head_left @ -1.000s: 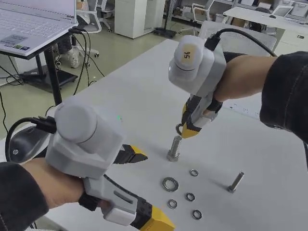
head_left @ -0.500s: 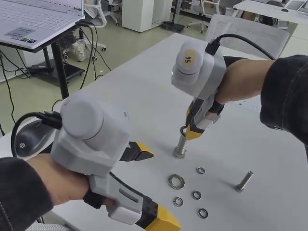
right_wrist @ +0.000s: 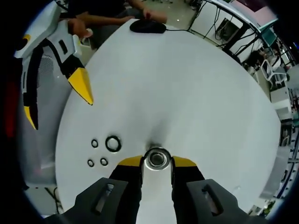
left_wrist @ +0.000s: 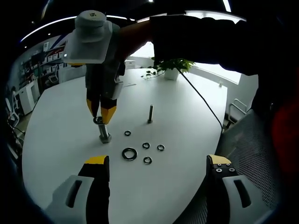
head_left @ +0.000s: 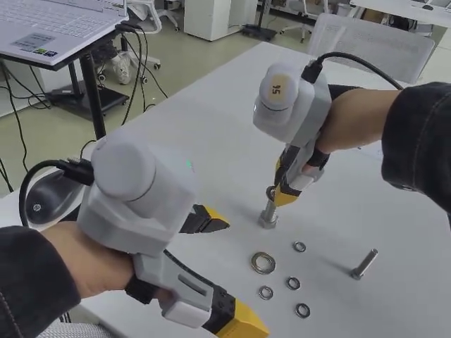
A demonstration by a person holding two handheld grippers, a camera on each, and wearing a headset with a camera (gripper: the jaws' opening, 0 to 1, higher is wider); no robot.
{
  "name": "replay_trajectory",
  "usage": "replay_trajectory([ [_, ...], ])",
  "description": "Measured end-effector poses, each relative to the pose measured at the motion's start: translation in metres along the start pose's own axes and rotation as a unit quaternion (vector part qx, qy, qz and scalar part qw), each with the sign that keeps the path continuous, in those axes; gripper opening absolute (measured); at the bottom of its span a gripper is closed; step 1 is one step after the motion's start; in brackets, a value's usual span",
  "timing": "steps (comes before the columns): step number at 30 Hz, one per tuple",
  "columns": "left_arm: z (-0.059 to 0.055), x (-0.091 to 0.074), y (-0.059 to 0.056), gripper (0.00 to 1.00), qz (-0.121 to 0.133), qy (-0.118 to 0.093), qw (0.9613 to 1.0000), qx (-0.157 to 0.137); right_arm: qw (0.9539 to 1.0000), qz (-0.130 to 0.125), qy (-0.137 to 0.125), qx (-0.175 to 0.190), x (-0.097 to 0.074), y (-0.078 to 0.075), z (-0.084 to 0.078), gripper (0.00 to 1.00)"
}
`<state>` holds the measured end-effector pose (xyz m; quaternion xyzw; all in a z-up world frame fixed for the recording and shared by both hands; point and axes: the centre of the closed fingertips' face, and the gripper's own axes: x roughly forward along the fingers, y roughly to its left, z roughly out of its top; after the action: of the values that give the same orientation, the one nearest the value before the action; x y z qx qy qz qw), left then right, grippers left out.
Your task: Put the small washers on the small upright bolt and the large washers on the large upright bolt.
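Holds left gripper (left_wrist: 158,162) released, jaws spread wide on nothing. Ahead between those jaws, on table (left_wrist: 56,121), finds large washer (left_wrist: 129,153) and four small washers (left_wrist: 145,145); just beyond, large bolt (left_wrist: 103,133) upright. Clenches right gripper (right_wrist: 156,162) on a washer (head_left: 270,191) atop that bolt. Small bolt (head_left: 363,263) apart, right of those jaws in head view.

Left gripper (left_wrist: 158,161) and right gripper (head_left: 280,196): pale grey housings, black jaws tipped yellow. Black cable (head_left: 352,60) and round numbered sticker (head_left: 275,89) on the right's top. Dark sleeves (head_left: 419,141) at 3 and 8 o'clock.
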<state>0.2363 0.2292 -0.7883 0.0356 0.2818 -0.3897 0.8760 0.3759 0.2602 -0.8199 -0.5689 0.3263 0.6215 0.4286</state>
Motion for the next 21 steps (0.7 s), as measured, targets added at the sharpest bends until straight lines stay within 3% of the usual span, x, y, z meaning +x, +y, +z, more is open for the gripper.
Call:
replay_trajectory([
  [21,0.002,0.002,0.001,0.85,0.001,0.001,1.0000,-0.004,0.9996,0.022,0.017,0.005,0.033,0.001,-0.007,0.24],
])
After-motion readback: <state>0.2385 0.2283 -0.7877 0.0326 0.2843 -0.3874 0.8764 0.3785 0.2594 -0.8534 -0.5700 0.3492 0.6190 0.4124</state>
